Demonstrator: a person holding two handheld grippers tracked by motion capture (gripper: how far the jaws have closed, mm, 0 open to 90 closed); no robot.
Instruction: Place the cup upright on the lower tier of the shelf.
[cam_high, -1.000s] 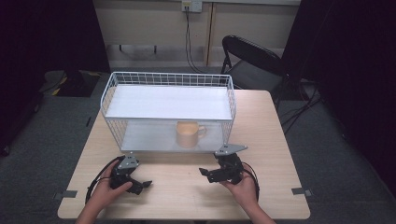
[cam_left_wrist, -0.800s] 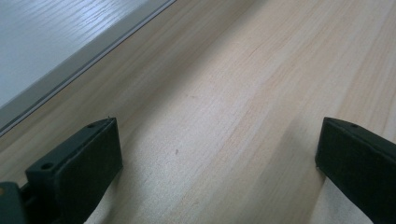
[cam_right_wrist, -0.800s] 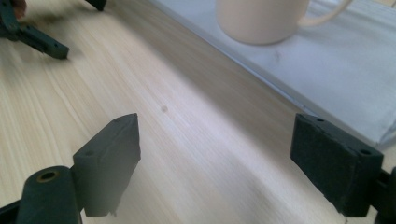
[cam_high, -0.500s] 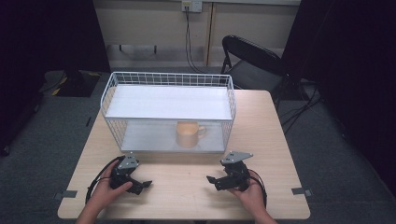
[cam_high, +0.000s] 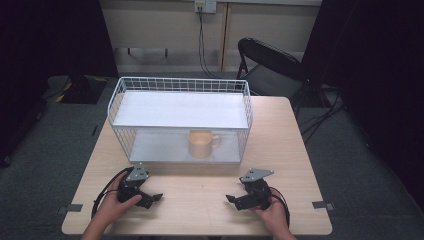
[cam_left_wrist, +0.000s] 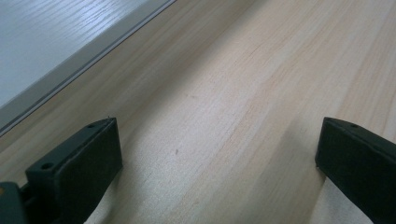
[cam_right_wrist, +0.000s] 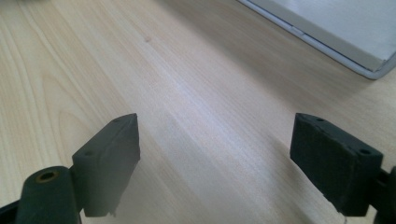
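A tan mug (cam_high: 201, 143) stands on the lower shelf of a white wire rack (cam_high: 180, 80) at the back of the wooden table (cam_high: 200, 205). Near the front left edge my left gripper (cam_high: 152, 199) rests low over the table, open, with bare wood between its jaws (cam_left_wrist: 219, 149). At the front right my right gripper (cam_high: 232, 200) is open too, nothing between its fingers (cam_right_wrist: 215, 154). Both point toward the table's middle. The rack's white base edge (cam_left_wrist: 56, 79) shows in the left gripper view, and its corner (cam_right_wrist: 345, 51) in the right gripper view.
The rack's upper shelf (cam_high: 180, 110) is a plain white board. A black folding chair (cam_high: 270, 60) stands behind the table at the right. Cables (cam_high: 102, 197) trail from the grippers near the front edge. Open wood lies between the two grippers.
My right gripper has moved back from the rack toward the front edge and slightly right. The left gripper and the mug have stayed put.
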